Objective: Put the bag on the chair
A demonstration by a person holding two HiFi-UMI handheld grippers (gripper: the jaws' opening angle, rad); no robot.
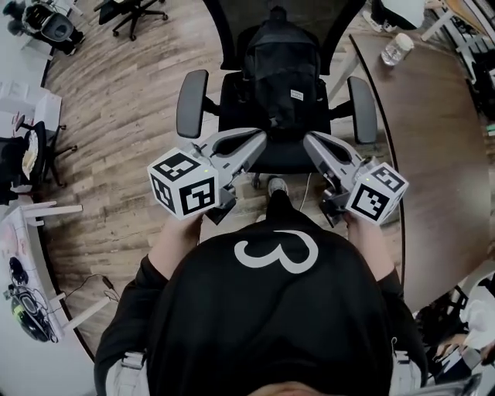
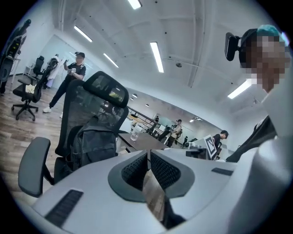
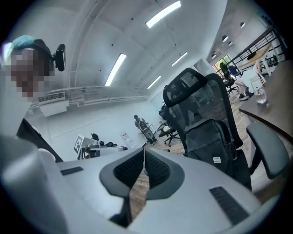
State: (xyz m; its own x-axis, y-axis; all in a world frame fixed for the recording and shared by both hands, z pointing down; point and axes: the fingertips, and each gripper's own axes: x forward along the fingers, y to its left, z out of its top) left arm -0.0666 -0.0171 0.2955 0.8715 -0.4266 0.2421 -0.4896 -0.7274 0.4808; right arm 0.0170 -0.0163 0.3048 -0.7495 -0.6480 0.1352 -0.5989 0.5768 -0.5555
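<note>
A black backpack stands upright on the seat of a black mesh office chair, leaning against its backrest. My left gripper and right gripper hang side by side just in front of the seat's front edge, both shut with nothing between the jaws. Neither touches the bag. In the left gripper view the closed left gripper points past the backpack, which sits to its left. The right gripper view has the shut right gripper with the backpack and chair to its right.
A dark brown table curves along the right with a water bottle on it. The chair's grey armrests flank the bag. Other office chairs stand far back left, white desks at left. A person stands in the distance.
</note>
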